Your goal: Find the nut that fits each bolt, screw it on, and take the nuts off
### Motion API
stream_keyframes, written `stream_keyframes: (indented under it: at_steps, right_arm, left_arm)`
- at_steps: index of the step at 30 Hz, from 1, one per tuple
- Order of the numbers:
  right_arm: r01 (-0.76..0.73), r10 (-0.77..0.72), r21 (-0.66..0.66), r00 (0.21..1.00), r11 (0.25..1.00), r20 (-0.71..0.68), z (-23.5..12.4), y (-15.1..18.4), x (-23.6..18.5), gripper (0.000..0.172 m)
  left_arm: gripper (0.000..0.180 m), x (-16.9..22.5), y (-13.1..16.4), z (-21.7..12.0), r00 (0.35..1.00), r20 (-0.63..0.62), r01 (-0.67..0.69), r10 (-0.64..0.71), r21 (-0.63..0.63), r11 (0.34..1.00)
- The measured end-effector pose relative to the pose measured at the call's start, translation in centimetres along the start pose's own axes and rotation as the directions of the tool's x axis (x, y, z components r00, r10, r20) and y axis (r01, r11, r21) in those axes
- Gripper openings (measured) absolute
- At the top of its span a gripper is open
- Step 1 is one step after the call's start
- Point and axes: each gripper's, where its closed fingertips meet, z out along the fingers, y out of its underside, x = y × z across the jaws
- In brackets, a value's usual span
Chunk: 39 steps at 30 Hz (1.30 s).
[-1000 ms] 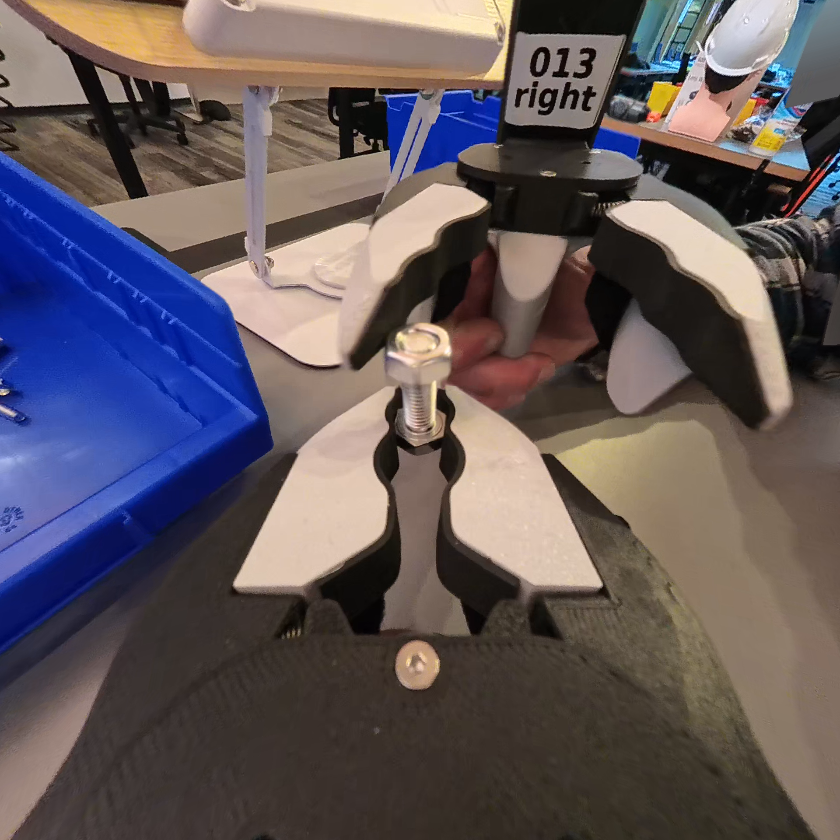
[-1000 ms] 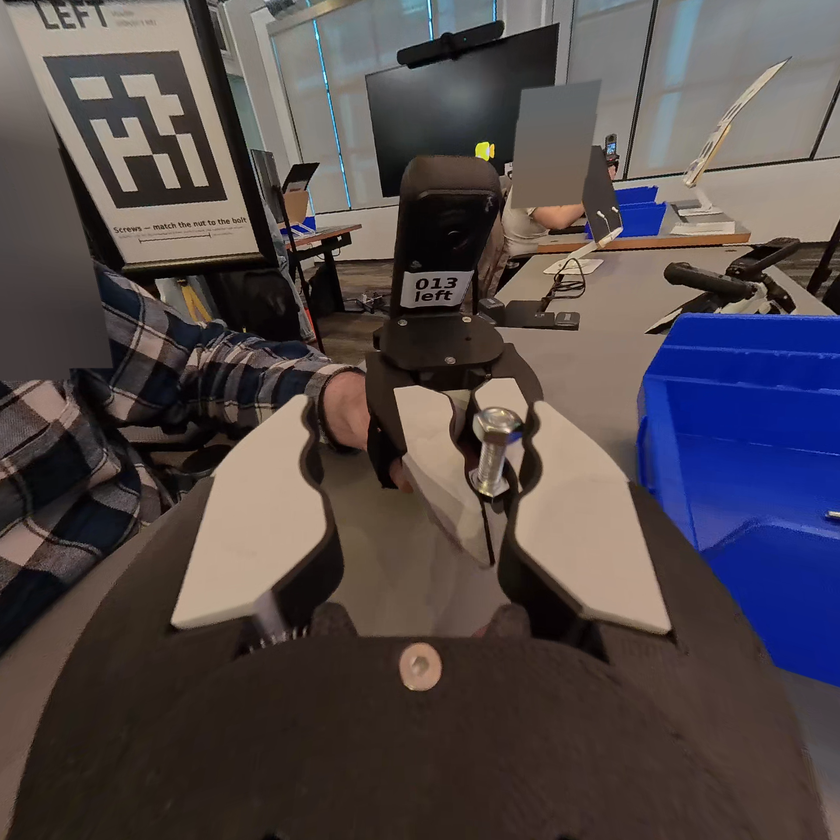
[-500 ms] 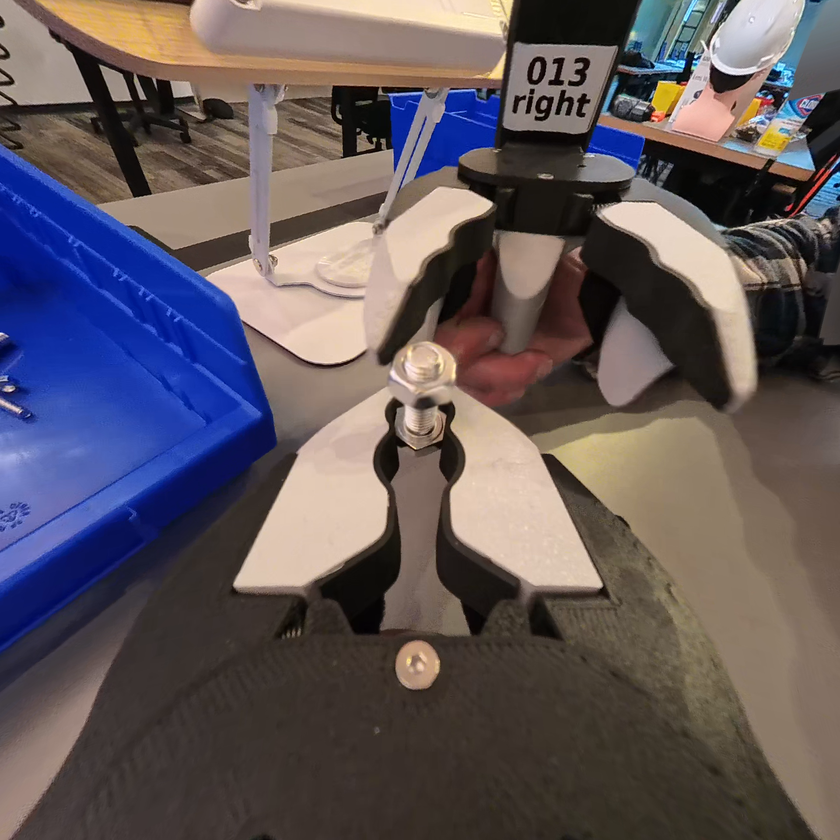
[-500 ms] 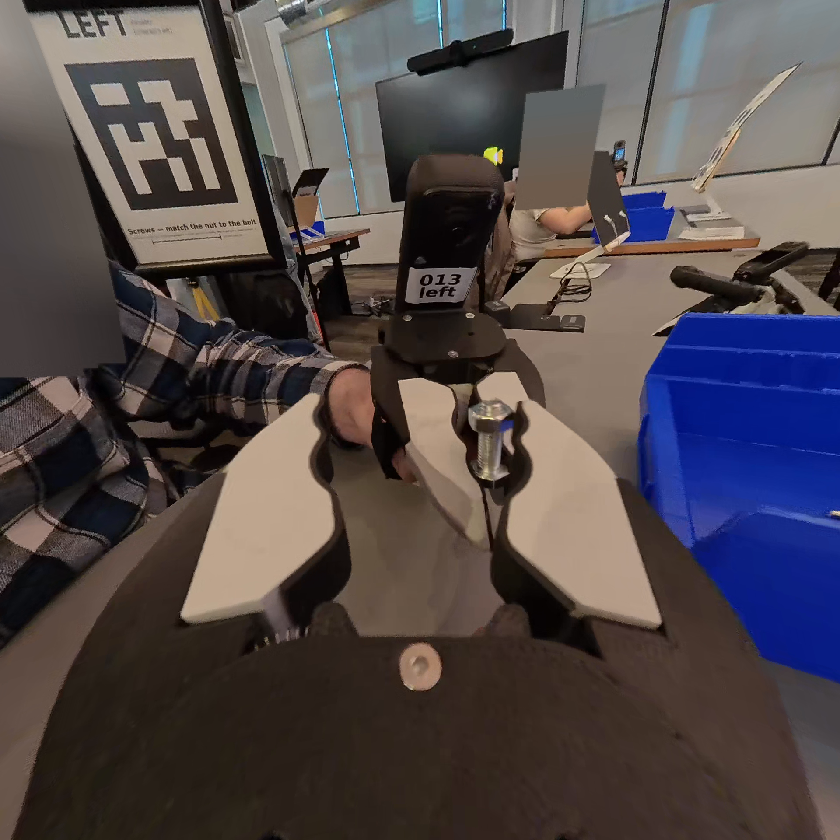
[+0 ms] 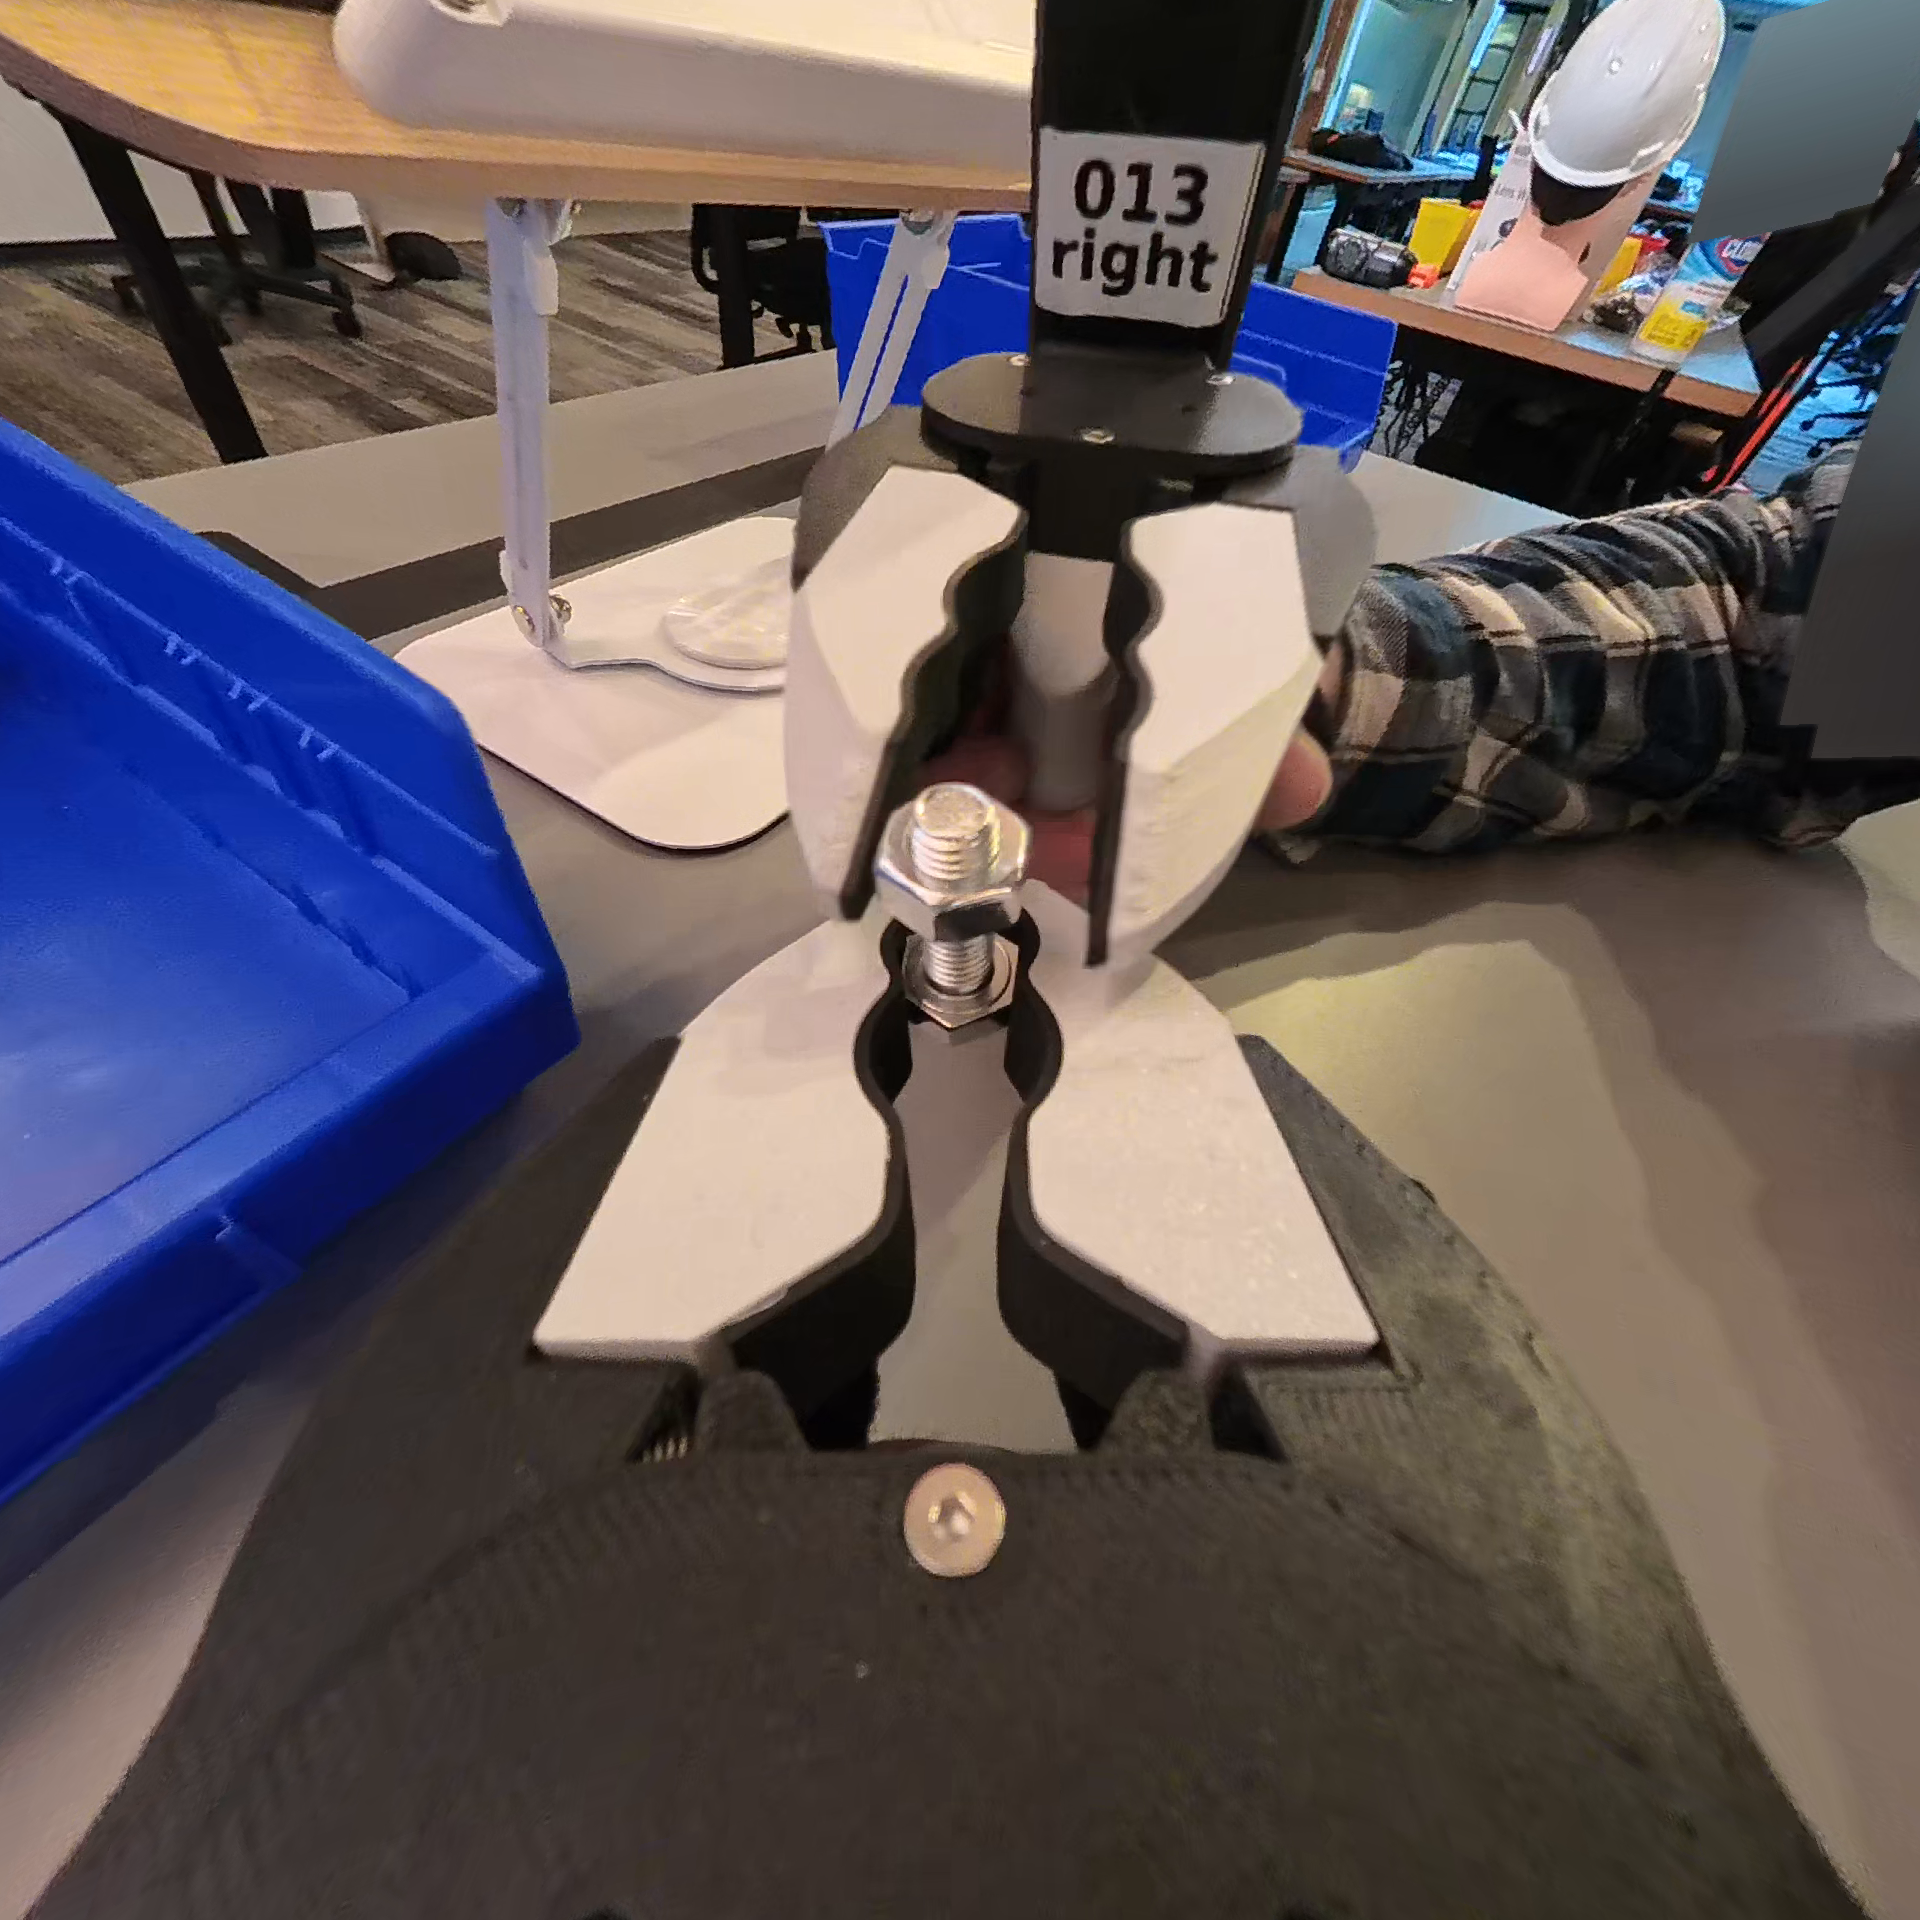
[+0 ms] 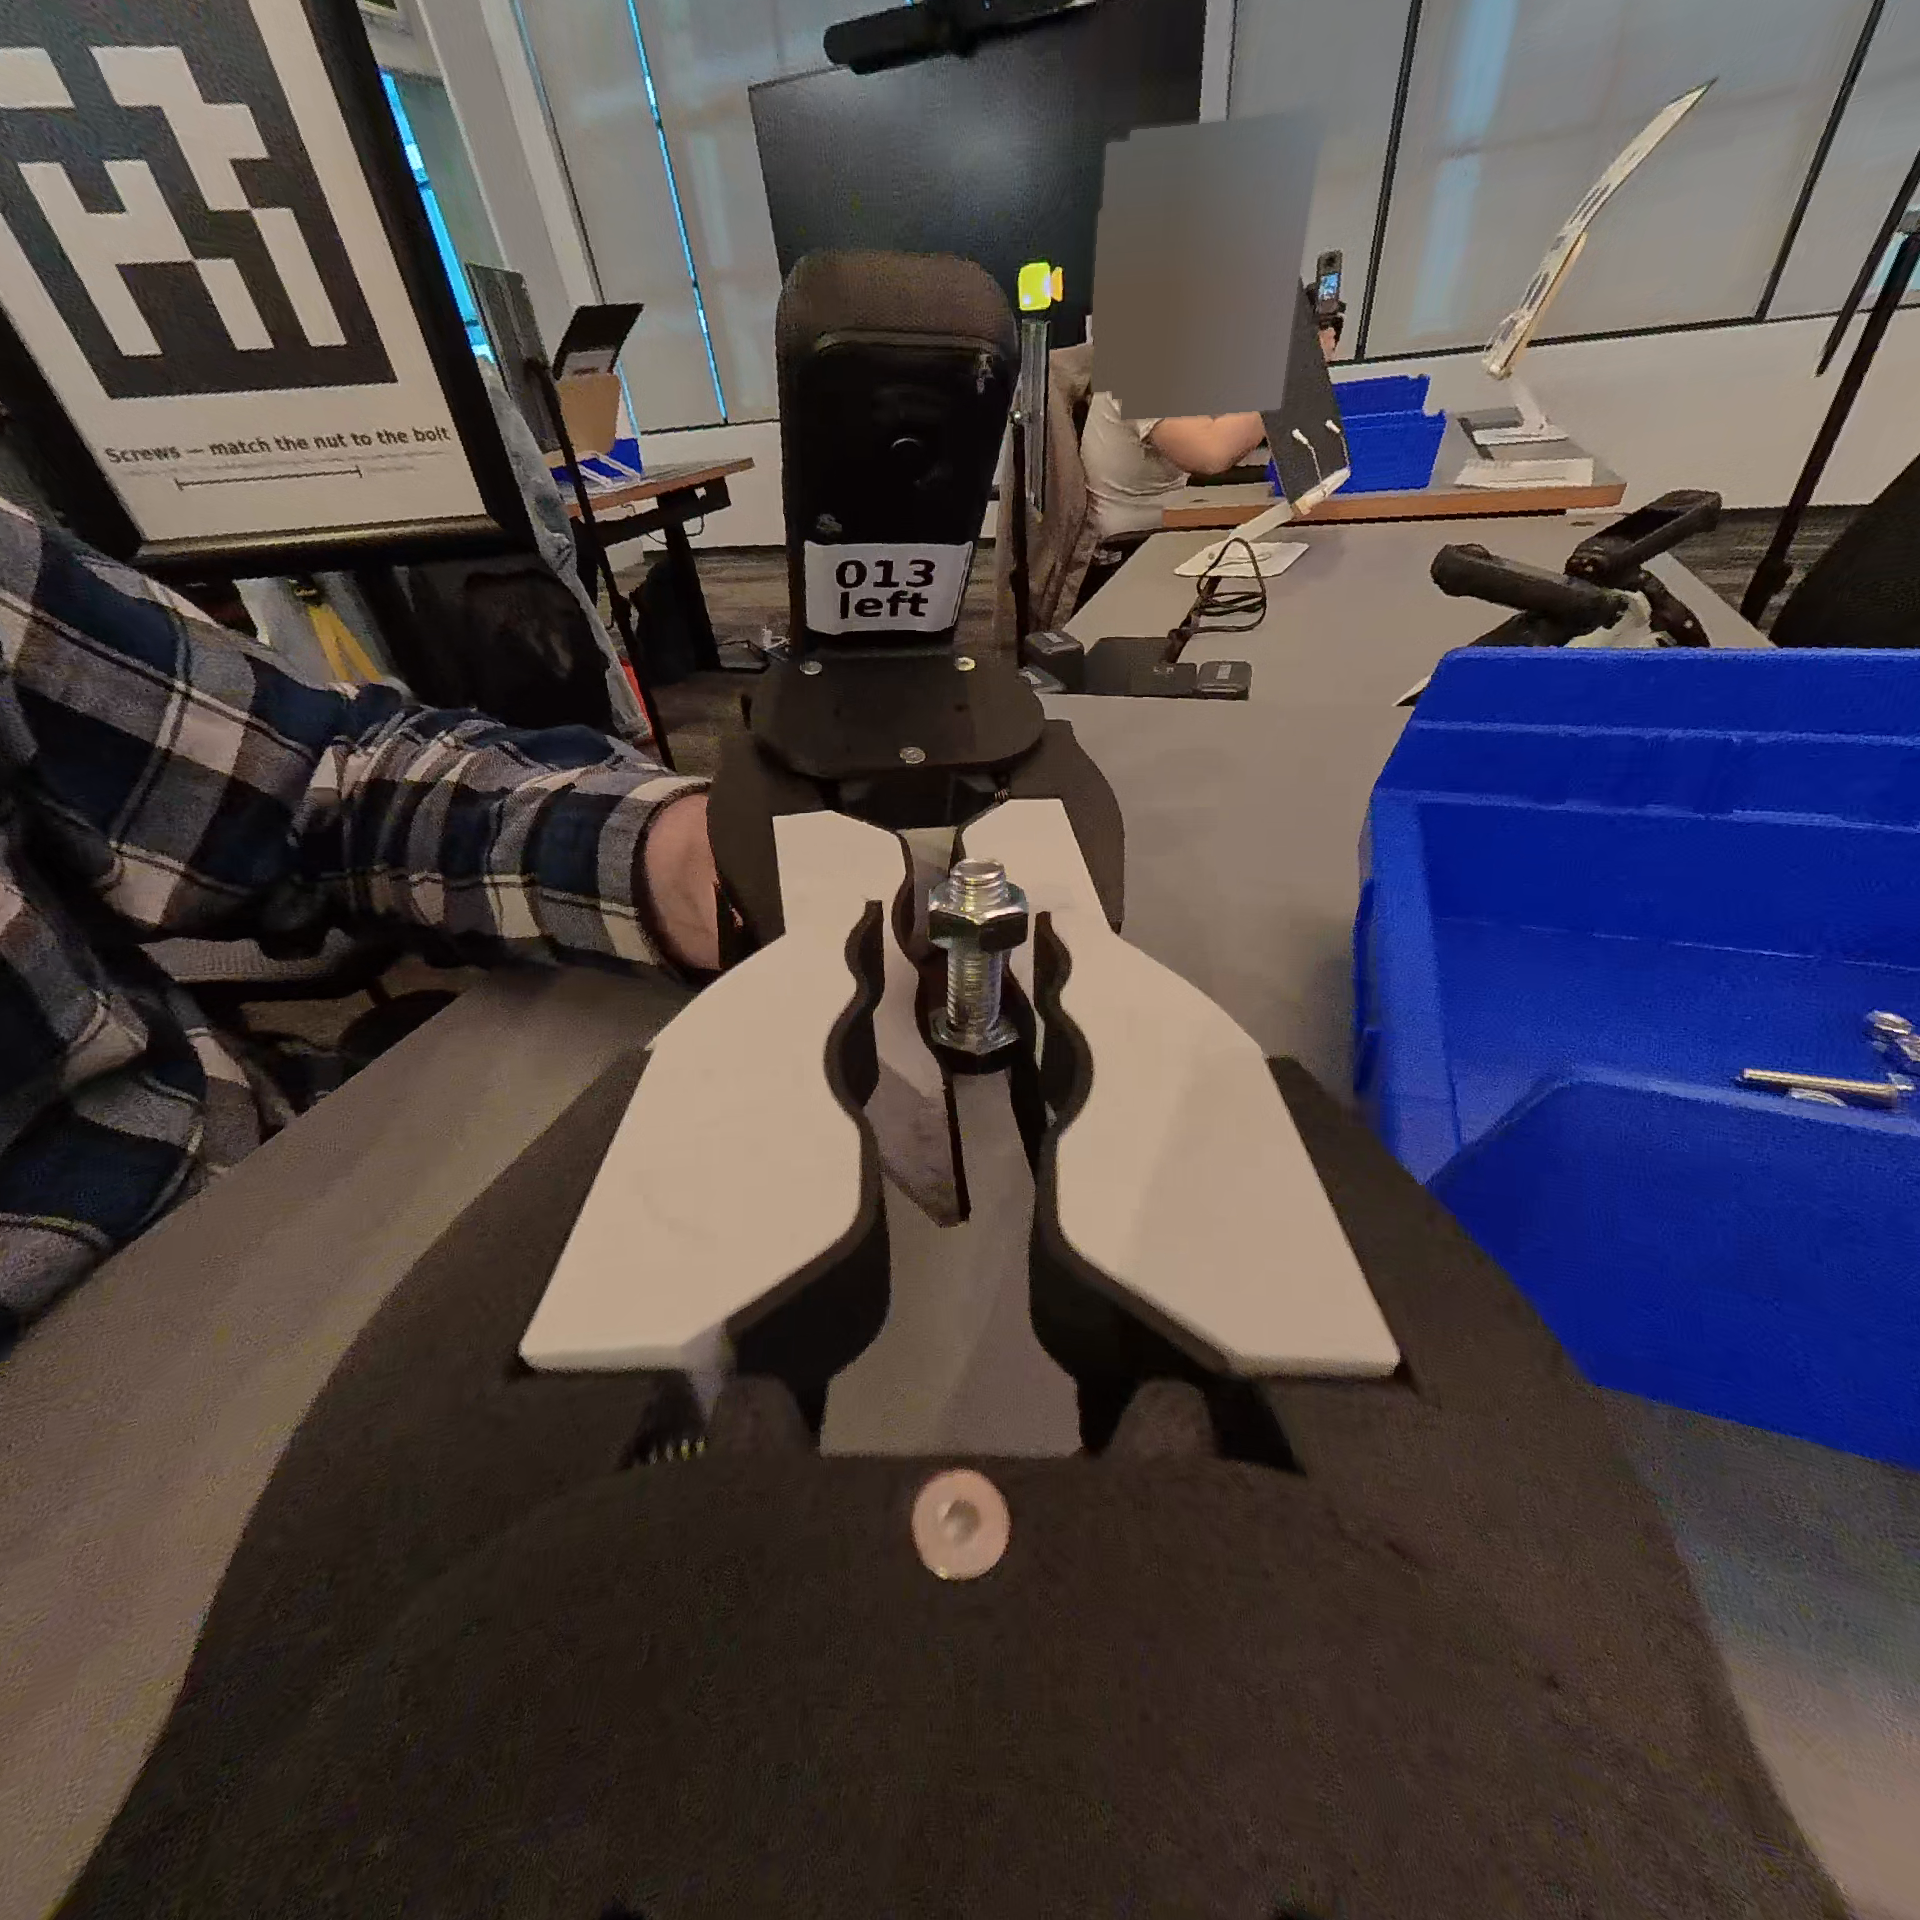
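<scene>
Two grippers at frame centre: left gripper (image 5: 954,997) clamps the bolt (image 5: 956,961) by its head, shaft upright. Nut (image 5: 953,878) sits near the shaft top. Right gripper (image 6: 961,935) fingers narrowed around the nut; pad contact unclear. Blue bin (image 6: 1662,935) at right.

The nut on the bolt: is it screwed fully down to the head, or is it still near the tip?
Near the tip. The nut sits high on the bolt, with bare thread showing between it and the head clamped by the left gripper.
</scene>
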Motion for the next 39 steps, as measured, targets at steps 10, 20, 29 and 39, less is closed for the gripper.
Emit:
stream_keyframes:
  at_steps: [10,20,29,39]
  right_arm:
    - [0.035,-0.033,0.040,0.999,0.999,-0.041,-0.5,-1.0,-0.3,0.017]
    - [0.225,-0.197,0.042,0.915,0.973,-0.353,-12.9,-9.5,-3.6,0.018]
    - [0.097,-0.177,-0.154,0.313,0.983,-0.933,-40.5,-11.4,0.2,0.018]
    - [-0.579,-0.090,-0.157,0.142,0.800,-0.986,-51.7,5.1,6.0,0.018]
  left_arm:
    - [0.017,0.9,-0.7,-0.1,0.998,-0.029,-0.050,0.051,0.035,0.998]
    - [0.000,0.3,-1.0,-1.0,0.995,0.018,-0.095,0.094,0.039,0.995]
    - [0.000,0.5,-0.2,-0.2,0.992,0.039,-0.119,0.120,-0.018,0.993]
    - [0.000,-0.7,0.5,-0.3,0.993,0.066,-0.099,0.101,-0.040,0.994]
